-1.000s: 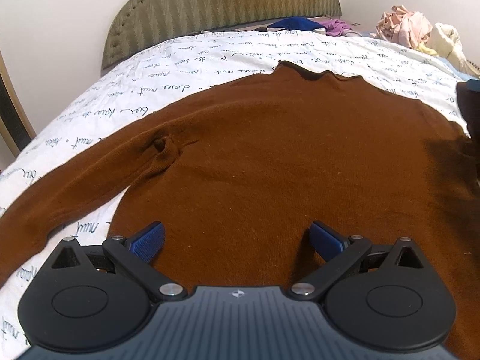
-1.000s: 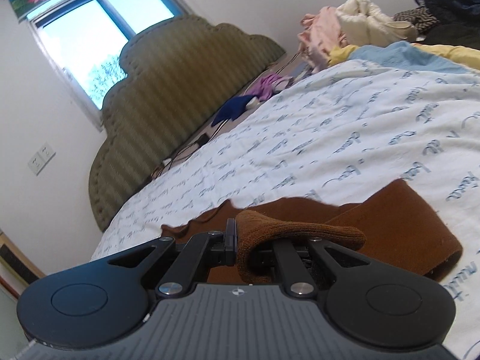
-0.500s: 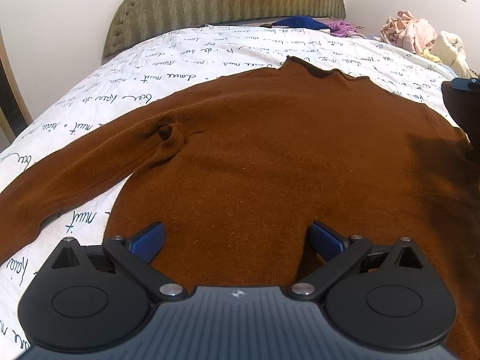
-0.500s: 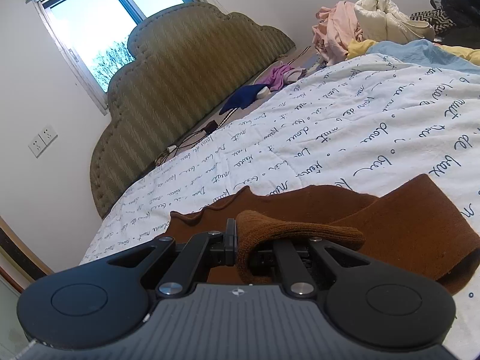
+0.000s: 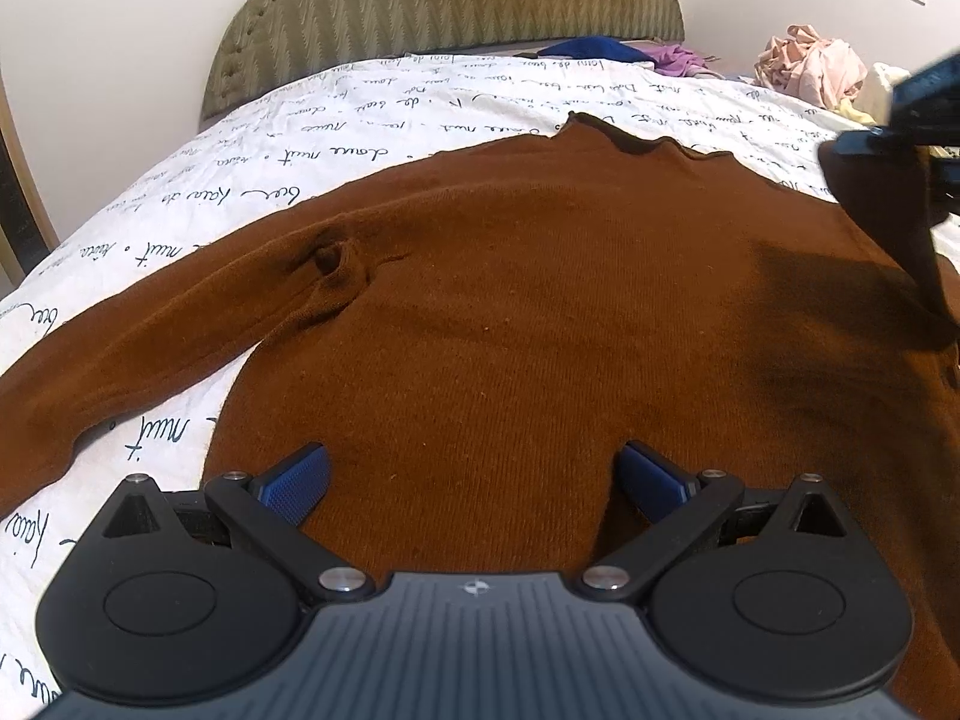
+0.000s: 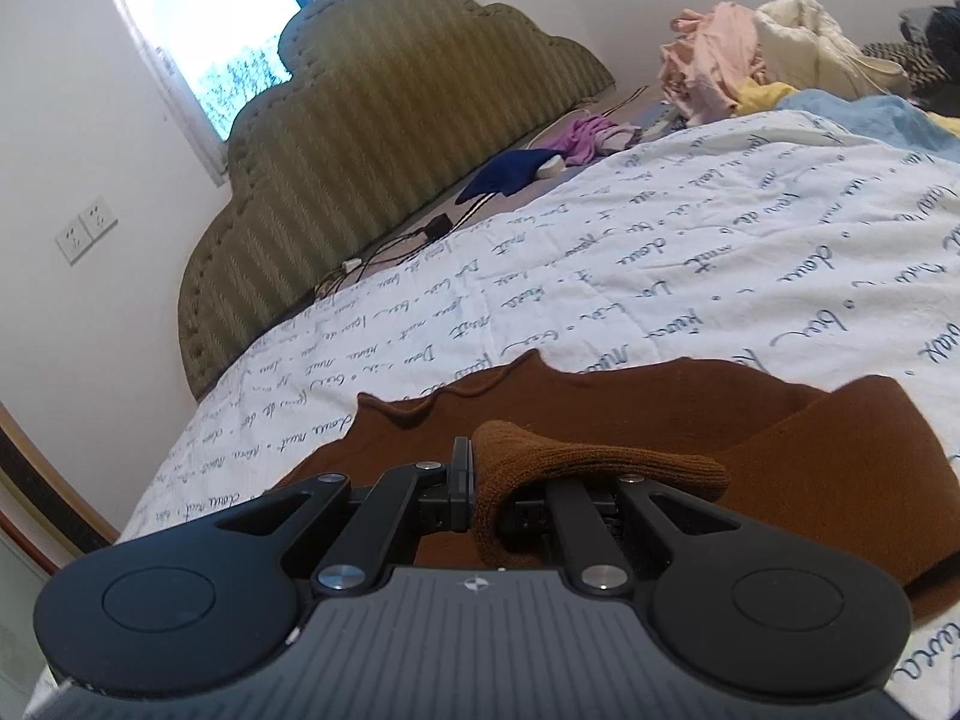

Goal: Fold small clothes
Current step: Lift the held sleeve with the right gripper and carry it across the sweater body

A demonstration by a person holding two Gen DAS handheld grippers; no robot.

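A brown knit sweater [image 5: 540, 300] lies flat on the bed, neck towards the headboard, its left sleeve [image 5: 120, 354] stretched out to the left. My left gripper [image 5: 474, 480] is open and empty, its blue pads just above the sweater's lower body. My right gripper [image 6: 480, 480] is shut on the cuff [image 6: 588, 468] of the sweater's right sleeve [image 6: 840, 462], which is folded back over the body. The right gripper also shows in the left wrist view [image 5: 900, 138] at the far right, above the sweater's shoulder.
The bed has a white quilt with script print [image 5: 360, 138] and an olive padded headboard [image 5: 444, 6]. A blue garment [image 6: 510, 174] and a purple one [image 6: 594, 138] lie by the headboard. A pile of pink, cream and light blue clothes [image 6: 780, 66] sits at the right.
My right gripper has carried the sleeve cuff further inward over the sweater body. My left gripper stays open and has moved slightly forward over the sweater.
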